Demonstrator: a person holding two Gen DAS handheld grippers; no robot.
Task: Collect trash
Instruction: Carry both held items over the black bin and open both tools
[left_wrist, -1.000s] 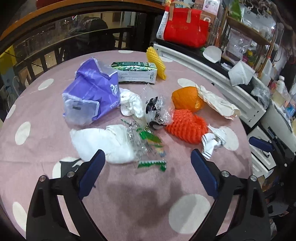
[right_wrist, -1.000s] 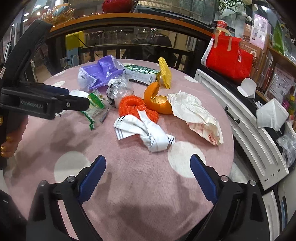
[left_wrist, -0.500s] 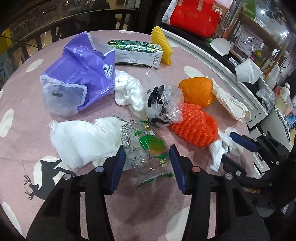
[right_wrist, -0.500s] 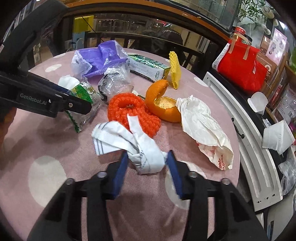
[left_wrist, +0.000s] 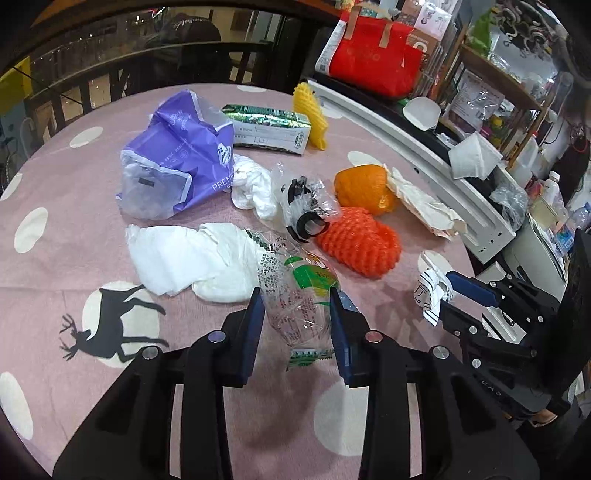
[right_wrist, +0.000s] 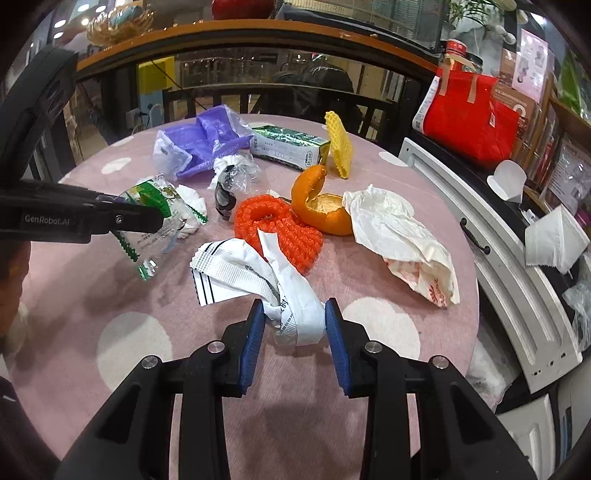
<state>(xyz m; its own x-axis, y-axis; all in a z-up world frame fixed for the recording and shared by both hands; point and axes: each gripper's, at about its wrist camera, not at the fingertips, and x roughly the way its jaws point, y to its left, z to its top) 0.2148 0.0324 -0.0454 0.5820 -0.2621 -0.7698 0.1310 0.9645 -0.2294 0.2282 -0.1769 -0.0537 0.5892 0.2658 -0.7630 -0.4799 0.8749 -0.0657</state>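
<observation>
My left gripper (left_wrist: 296, 314) is shut on a clear plastic wrapper with green print (left_wrist: 295, 291), lifted slightly off the pink table; it also shows in the right wrist view (right_wrist: 155, 221). My right gripper (right_wrist: 294, 325) is shut on a crumpled white striped paper wrapper (right_wrist: 258, 277), seen small in the left wrist view (left_wrist: 430, 291). Other trash lies on the table: white tissue (left_wrist: 192, 258), purple bag (left_wrist: 177, 162), orange foam net (left_wrist: 360, 243), orange peel (right_wrist: 321, 206), clear wrapper with black rings (left_wrist: 306, 206), white paper bag (right_wrist: 402, 236).
A green carton (left_wrist: 269, 127) and a yellow foam net (left_wrist: 312, 114) lie at the far side of the pink spotted tablecloth (left_wrist: 110, 369). A white cabinet (right_wrist: 498, 266) and a shelf with a red bag (right_wrist: 469, 118) stand to the right.
Both grippers have closed from wide open: the left onto the green-print plastic wrapper, the right onto the striped paper wrapper. Both moved forward to their pieces; the left wrapper is now raised slightly.
</observation>
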